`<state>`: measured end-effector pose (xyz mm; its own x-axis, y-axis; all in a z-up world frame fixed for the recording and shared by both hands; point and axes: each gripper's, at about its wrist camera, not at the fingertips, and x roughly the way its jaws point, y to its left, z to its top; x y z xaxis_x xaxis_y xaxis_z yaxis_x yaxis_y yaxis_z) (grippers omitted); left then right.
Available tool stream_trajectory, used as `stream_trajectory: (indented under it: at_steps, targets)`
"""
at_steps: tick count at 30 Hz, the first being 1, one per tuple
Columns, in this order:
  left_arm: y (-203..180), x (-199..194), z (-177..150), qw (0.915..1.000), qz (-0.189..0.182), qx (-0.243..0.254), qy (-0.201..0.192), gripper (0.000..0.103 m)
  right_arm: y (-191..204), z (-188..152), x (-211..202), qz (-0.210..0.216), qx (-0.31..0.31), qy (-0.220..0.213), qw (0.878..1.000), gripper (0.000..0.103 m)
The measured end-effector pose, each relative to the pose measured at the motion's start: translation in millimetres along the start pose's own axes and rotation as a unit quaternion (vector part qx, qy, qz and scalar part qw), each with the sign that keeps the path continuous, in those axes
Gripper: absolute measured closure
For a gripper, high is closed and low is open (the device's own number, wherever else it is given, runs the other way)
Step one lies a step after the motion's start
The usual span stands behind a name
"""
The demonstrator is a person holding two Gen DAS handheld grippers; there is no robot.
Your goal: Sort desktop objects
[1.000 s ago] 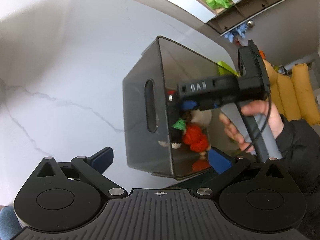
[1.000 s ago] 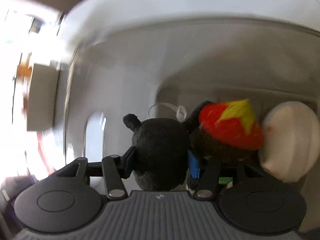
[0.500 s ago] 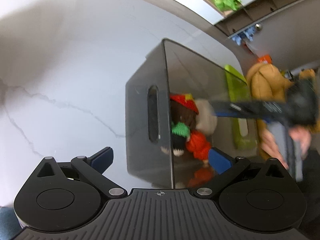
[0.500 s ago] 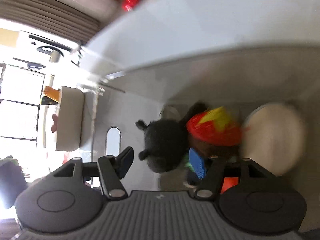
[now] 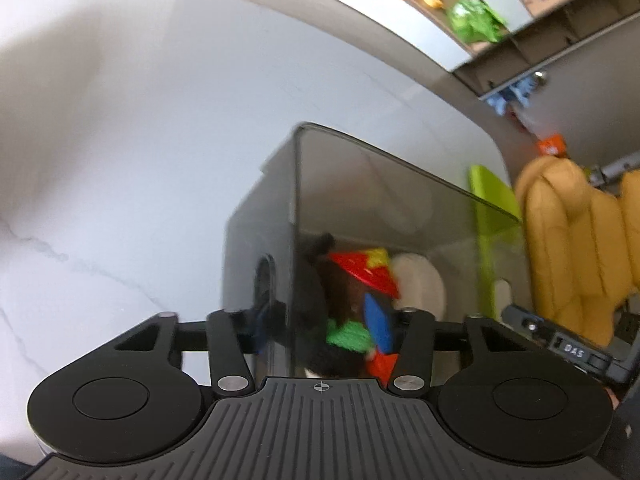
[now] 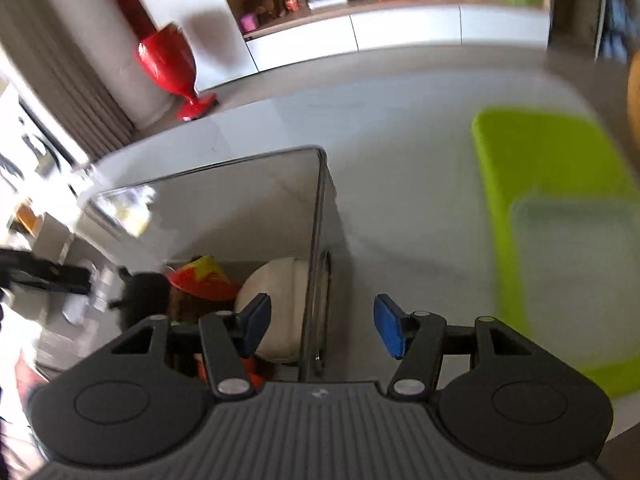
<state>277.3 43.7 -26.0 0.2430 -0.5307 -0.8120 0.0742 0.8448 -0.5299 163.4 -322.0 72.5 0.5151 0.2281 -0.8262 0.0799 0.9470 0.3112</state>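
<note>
Both views are smeared by motion blur, and the lower third of each is masked by the gripper's own black body. In the left wrist view the left gripper (image 5: 320, 330) straddles the near wall of the smoky translucent bin (image 5: 264, 240): one blue pad (image 5: 378, 326) shows inside the bin, while the other finger is only a dark shape seen through the tinted wall. Its jaws have just been closing to a narrow gap with the wall between them; whether the pads actually press on the wall cannot be made out.

The bin stands upright at lower centre of that frame on the white marbled table (image 5: 140, 120), open side up, one vertical corner edge facing the camera, with an oval handle slot in its left wall. At its bottom lie soft toys, partly hidden: a black plush (image 6: 140, 296), a figure with a red and yellow hat (image 5: 362, 270) and a pale round item (image 5: 420, 286). Their lower parts are cut off by the gripper.

In the right wrist view the right gripper (image 6: 320, 330) hangs at about half width, empty, over the bin's right wall, one pad above the inside and one outside. A lime-green tray (image 6: 540, 152), badly blurred, lies at the right. The right gripper's tip appears at the lower right of the left view.
</note>
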Motion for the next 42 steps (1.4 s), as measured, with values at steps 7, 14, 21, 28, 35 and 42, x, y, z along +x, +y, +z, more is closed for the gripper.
stream_trajectory:
  at_steps: [7, 14, 21, 28, 35, 42]
  targets:
    - [7.4, -20.1, -3.7, 0.9995, 0.016, -0.005, -0.026, 0.077, 5.5, -6.8, 23.7, 0.01, 0.002, -0.017, 1.0, 0.083]
    - [-2.9, -24.8, -5.4, 0.9977, 0.049, 0.013, -0.046, 0.076, 24.1, -23.2, 33.6, 0.006, -0.027, -0.03, 0.999, 0.083]
    - [-2.7, -26.3, -7.4, 0.9978, 0.05, 0.007, -0.044, 0.076, 48.5, -27.4, 40.3, -0.06, -0.102, -0.043, 0.992, 0.083]
    - [3.1, -35.3, -20.2, 0.9986, 0.035, 0.0, -0.041, 0.061, 55.2, -27.8, 44.9, -0.055, -0.115, -0.031, 0.991, 0.077]
    - [3.6, -63.6, -41.7, 0.9974, 0.013, -0.009, -0.07, 0.059, 55.0, -38.3, 31.0, -0.071, -0.12, -0.046, 0.989, 0.066]
    - [-69.0, -94.0, -73.1, 0.9862, -0.08, 0.072, -0.125, 0.015, 9.7, -52.7, -11.0, -0.029, -0.013, -0.087, 0.996, 0.042]
